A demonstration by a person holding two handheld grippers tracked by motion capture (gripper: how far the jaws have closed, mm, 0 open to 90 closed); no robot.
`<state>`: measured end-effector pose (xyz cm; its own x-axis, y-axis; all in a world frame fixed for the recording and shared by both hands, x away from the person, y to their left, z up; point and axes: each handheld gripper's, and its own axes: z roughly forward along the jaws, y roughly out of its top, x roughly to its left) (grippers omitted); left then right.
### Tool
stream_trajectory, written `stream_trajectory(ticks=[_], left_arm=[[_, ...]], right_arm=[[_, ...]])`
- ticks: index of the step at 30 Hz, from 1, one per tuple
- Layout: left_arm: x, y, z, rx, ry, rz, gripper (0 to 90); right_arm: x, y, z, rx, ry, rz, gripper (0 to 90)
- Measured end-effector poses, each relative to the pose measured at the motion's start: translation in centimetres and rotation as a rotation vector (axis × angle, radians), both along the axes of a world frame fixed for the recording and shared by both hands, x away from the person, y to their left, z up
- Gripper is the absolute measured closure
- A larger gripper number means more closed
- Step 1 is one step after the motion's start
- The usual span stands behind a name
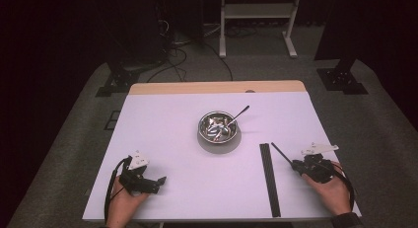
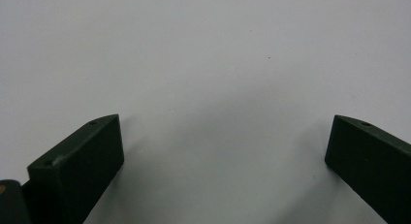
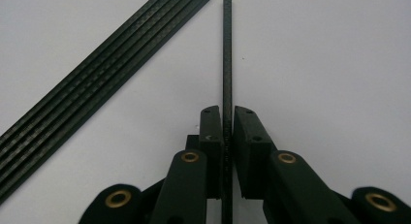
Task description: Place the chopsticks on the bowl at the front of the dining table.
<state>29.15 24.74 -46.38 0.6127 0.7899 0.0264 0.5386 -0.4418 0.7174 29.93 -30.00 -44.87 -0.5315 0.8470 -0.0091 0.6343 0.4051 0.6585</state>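
White table (image 3: 339,64), rod (image 3: 227,49) between closed jaws

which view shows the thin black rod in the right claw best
The right gripper view: the thin black rod runs full length up from between the right claw. The high view shows it small, slanting beside the rod bundle.

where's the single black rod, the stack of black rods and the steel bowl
single black rod (image 3: 227,54): right gripper view, on its shaft above the jaws
stack of black rods (image 1: 269,178): high view, middle of its length
steel bowl (image 1: 218,134): high view, front outer wall
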Motion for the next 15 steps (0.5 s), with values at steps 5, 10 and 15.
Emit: stream_trajectory(ticks=[5, 10, 15], left_arm=[[0.0, 0.0, 0.0, 0.0, 0.0, -0.001, 0.0], [0.0, 0.0, 0.0, 0.0, 0.0, 0.0, 0.0], [0.0, 0.0, 0.0, 0.0, 0.0, -0.001, 0.0]], right_arm=[[0.05, -0.12, 0.0, 0.003, 0.003, -0.003, 84.5], [0.08, -0.2, 0.02, 0.008, 0.007, -0.003, 85.1], [0.13, -0.33, 0.06, 0.017, 0.014, -0.008, 85.3]])
